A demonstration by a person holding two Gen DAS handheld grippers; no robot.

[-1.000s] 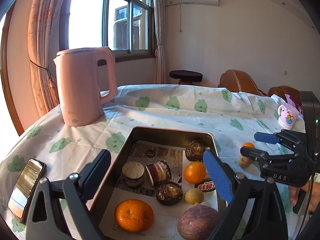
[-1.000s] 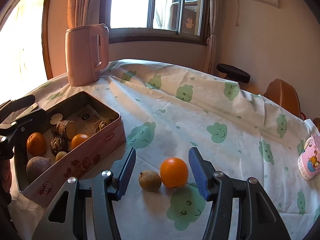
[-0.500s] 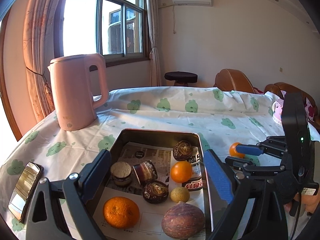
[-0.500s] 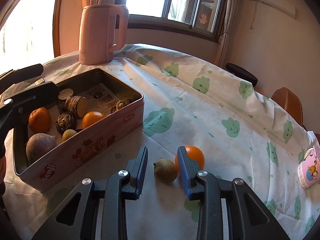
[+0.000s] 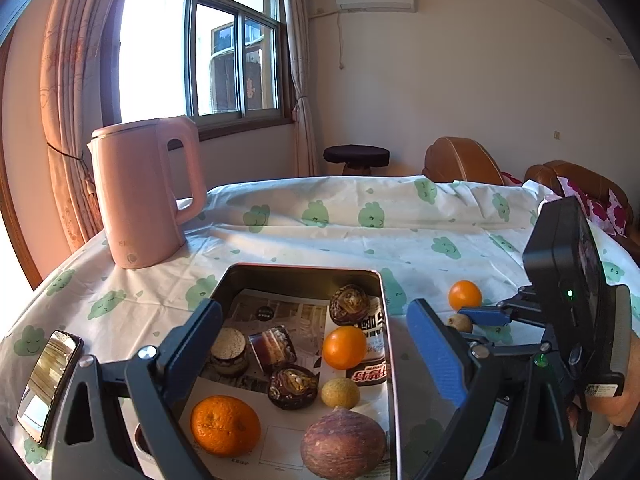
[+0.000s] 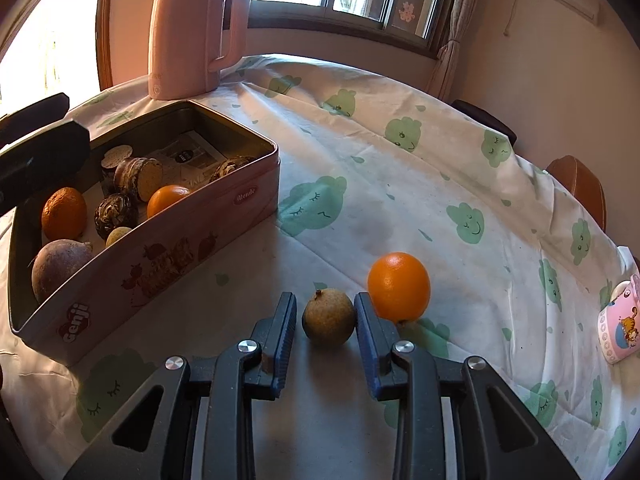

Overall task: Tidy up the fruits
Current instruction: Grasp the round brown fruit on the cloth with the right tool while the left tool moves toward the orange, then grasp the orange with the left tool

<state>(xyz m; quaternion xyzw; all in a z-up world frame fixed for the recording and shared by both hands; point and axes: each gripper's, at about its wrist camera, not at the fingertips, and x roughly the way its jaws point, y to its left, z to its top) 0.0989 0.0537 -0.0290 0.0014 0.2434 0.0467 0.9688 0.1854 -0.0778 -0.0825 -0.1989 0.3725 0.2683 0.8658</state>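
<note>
Brown longan (image 6: pixel 329 322) sits on the counter (image 6: pixel 400 208) dead centre in the right gripper (image 6: pixel 325 316), jaws just narrowed onto it. Tin (image 6: pixel 168 256) lies left. Left gripper (image 5: pixel 316 356) wide, over the tin, holding nothing.

The table (image 6: pixel 400 184) carries a white cloth printed with green clouds. Directly ahead of the right gripper (image 6: pixel 326 322) lies a small brown fruit (image 6: pixel 329 322), an orange (image 6: pixel 399 286) just beyond-right. Left: a pink tin (image 6: pixel 160 256); beyond it, a pink kettle (image 6: pixel 192 36). Far right: a mug (image 6: pixel 620 330). A phone (image 5: pixel 48 384) lies left of the left gripper (image 5: pixel 316 360).
</note>
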